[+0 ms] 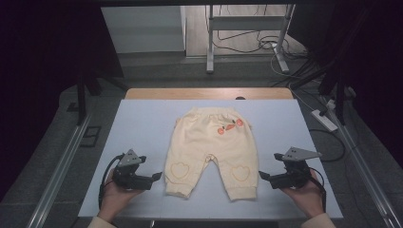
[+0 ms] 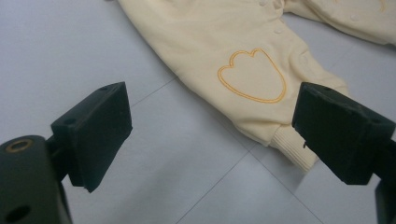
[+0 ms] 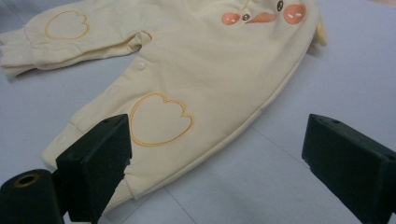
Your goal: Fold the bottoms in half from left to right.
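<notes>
Table: pale grey-blue surface (image 1: 142,123) with a wooden strip along its far edge; faint seam lines cross it in both gripper views.

Garment: cream baby trousers (image 1: 209,142) lie flat near the middle of the table, waistband toward the far edge, both legs pointing toward the person. No fold is visible yet.

Garment markings: orange carrot-like print (image 1: 229,127) below the waistband; a stitched heart outline on each knee (image 2: 252,74) (image 3: 161,119); ribbed cuffs at the leg ends (image 2: 292,147).

Left gripper: held in the left hand, left gripper (image 1: 154,177) sits just beside the cuff of the leg on the left of the high view, apart from the cloth. Jaws spread wide, nothing between them; in its own view the cuff lies between and beyond the jaws.

Right gripper: right gripper (image 1: 263,176) mirrors it beside the other leg's cuff. Jaws spread, empty; in its own view the near jaw overlaps the cuff region, but contact cannot be confirmed.

Step in hand (judgement): approach before the first grasp; likely preparation for folding the trousers, both tools lined up on the leg ends.

Next move (judgement): each gripper should advance to its cuff, lower one jaw under the ribbed edge, and close on the full thickness of cloth. Both sides need matched timing so the legs lift evenly.

Risk (judgement): pinching only the top layer would let the leg open or drag.
</notes>
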Motion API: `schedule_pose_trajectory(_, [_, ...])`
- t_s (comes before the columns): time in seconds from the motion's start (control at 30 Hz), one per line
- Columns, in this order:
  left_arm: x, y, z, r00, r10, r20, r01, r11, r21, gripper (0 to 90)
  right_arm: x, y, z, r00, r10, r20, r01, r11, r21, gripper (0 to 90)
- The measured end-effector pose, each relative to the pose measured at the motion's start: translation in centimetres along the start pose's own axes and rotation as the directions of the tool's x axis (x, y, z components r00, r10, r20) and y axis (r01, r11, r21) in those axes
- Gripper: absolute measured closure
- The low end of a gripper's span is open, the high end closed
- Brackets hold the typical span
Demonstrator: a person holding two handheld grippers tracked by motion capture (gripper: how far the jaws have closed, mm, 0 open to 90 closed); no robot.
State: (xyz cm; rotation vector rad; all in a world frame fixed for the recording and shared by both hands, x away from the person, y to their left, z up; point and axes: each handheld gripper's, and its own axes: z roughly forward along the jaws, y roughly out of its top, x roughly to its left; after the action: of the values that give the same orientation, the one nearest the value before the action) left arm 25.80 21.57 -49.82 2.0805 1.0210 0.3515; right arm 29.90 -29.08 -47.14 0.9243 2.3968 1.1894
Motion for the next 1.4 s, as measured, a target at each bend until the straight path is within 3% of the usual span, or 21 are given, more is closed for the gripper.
schedule_pose_trajectory(0.3, [0.1, 0.0, 0.0, 1.0000, -0.002, -0.004, 0.002, 1.0000, -0.003, 11.8, 0.3, 0.0, 0.3, 0.9998, -0.020, 0.003, 0.019, 1.000, 0.021, 8.7])
schedule_pose_trajectory(0.9, [0.3, 0.2, 0.4, 1.0000, 0.000, 0.003, 0.000, 1.0000, 0.001, 11.8, 0.3, 0.0, 0.6, 0.9999, -0.014, 0.001, 0.014, 1.000, 0.024, 8.7])
schedule_pose_trajectory(1.4, [0.4, 0.2, 0.5, 1.0000, 0.000, 0.000, 0.000, 1.0000, 0.001, 11.7, 1.3, 0.8, 1.8, 0.9993, -0.028, -0.023, 0.029, 0.999, 0.029, 8.7])
